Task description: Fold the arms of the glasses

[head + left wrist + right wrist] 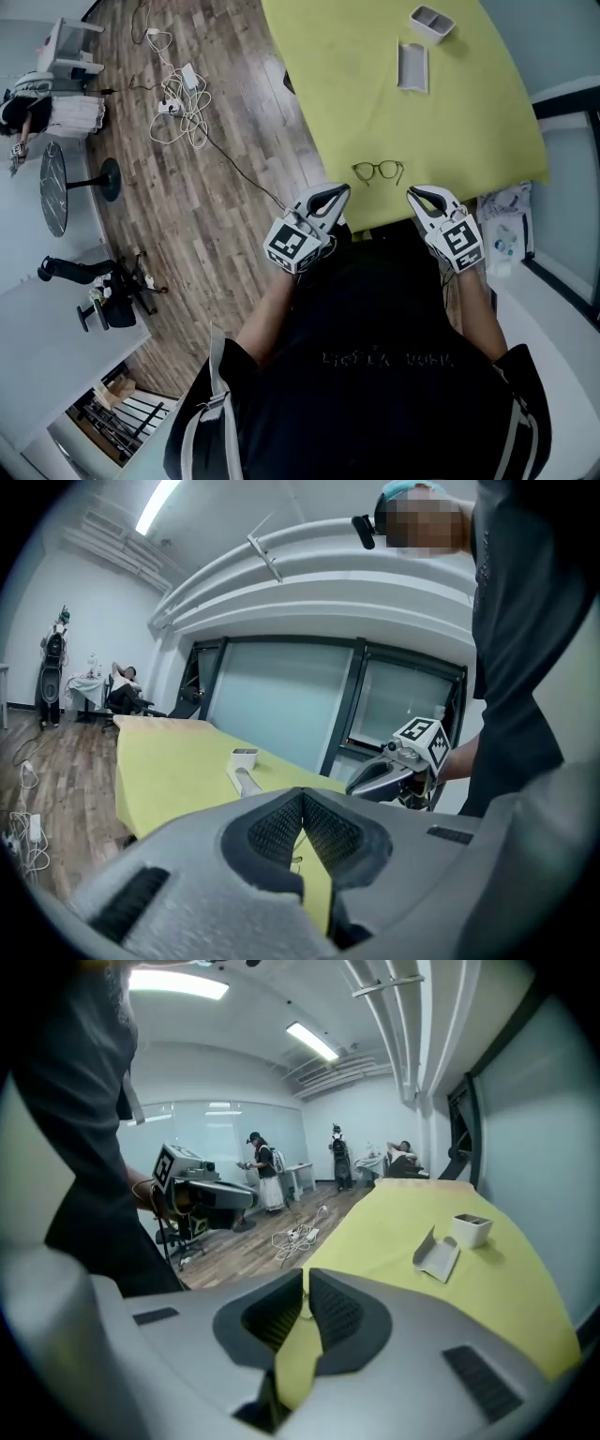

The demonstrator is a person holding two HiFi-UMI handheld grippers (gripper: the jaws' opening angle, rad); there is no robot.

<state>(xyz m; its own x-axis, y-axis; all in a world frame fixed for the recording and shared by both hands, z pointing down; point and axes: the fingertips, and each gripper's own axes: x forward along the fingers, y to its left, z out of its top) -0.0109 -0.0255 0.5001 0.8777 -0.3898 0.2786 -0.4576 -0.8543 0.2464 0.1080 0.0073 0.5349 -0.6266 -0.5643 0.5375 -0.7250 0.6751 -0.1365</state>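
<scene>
Dark thin-rimmed glasses (378,172) lie on the yellow-green table (356,84), close to its near edge, lenses towards me. How their arms stand is too small to tell. My left gripper (343,188) hovers just short of the table's edge, near and left of the glasses, jaws shut with nothing in them. To the near right of the glasses, my right gripper (411,193) is also shut and empty. In the left gripper view the left gripper (302,795) has its pads meeting; in the right gripper view the right gripper (307,1277) shows only a thin slit between its pads.
A grey open case (412,66) and a white box (432,23) sit at the table's far end. White cables and a power strip (183,103) lie on the wooden floor to the left. A round black table (53,187) and a person (23,117) are far left.
</scene>
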